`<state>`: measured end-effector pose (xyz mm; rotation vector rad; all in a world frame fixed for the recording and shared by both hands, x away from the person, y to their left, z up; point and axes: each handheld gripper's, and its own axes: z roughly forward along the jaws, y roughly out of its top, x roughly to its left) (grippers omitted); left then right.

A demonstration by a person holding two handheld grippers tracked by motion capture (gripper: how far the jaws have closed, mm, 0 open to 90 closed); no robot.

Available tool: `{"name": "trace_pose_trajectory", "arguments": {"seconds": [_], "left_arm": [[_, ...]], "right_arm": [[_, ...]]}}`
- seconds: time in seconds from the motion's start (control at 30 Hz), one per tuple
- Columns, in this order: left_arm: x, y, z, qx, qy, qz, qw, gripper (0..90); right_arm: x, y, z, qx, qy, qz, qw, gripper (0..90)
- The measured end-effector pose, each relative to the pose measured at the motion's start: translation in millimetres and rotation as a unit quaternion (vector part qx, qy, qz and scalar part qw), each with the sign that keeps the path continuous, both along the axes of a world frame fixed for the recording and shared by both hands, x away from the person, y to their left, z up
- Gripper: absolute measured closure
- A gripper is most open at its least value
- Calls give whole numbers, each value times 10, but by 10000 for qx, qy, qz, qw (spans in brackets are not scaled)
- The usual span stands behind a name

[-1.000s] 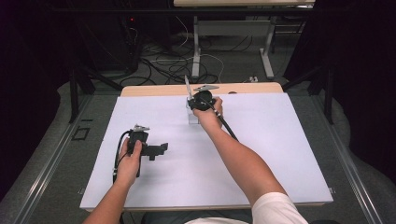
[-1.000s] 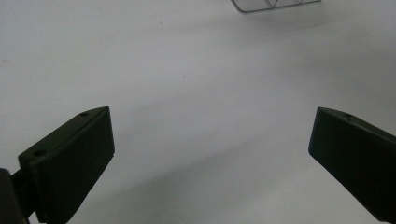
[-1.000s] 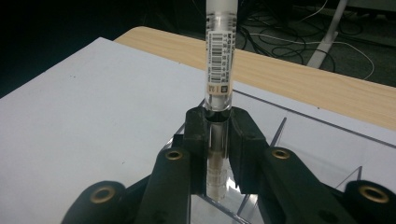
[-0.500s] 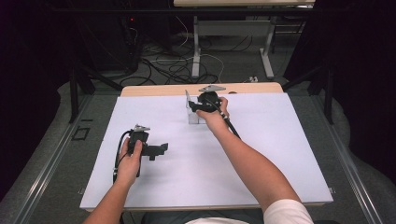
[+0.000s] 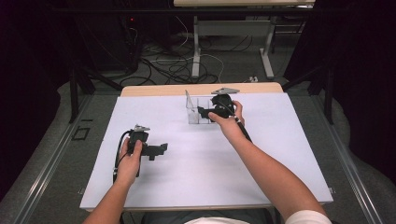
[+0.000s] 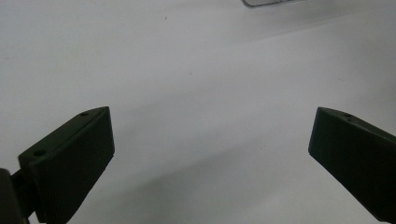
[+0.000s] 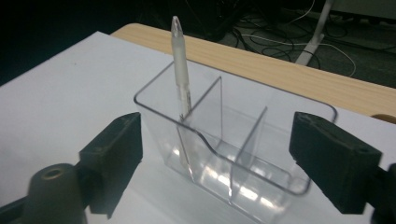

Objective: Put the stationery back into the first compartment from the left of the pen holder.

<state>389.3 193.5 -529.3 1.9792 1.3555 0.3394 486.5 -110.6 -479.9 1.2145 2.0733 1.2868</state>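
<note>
White-covered surface (image 5: 196,177): clear divided organizer (image 7: 233,140) holds one translucent pen (image 7: 181,60), contents otherwise hard to discern; right tool (image 7: 215,154), now shifted rightward, gapes open, left tool (image 6: 210,154) likewise.

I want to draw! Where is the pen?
The pen stands in the end compartment of the clear organizer near the table's far edge, just ahead of the open right gripper.

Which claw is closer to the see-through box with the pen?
Right. The right claw is at the clear box; the left claw hangs farther back over the paper.
</note>
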Motion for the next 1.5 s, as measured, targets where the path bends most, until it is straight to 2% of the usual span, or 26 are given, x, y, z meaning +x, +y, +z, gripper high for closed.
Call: {"name": "trace_pose_trajectory", "arguments": {"seconds": [0.27,0.37,0.5,0.8,1.0,1.3,1.37,1.5], "left_arm": [[2,8,-12,6,14,6,10000,3],[3,17,-18,7,23,9,10000,3],[6,29,-16,-16,4,30,10000,3],[8,49,-9,-23,-8,82,10000,3],[12,57,-16,-30,-5,104,9999,3],[12,56,-15,-12,-20,107,9999,3],[14,48,-14,-10,-28,78,10000,3],[16,32,-18,0,-38,59,10000,3]], "right_arm": [[-186,-262,-45,-152,16,50,9999,125],[-273,-365,-87,-132,27,51,9999,91],[-396,-518,-187,-193,84,42,9998,27],[-668,-820,-477,-498,177,9,9986,11],[-806,-978,-567,-387,293,-112,9988,11],[-905,-1143,-625,-549,176,-204,9981,0],[-911,-1164,-647,-438,294,-246,9983,0],[-904,-1195,-667,-472,283,-292,9981,2]]}}
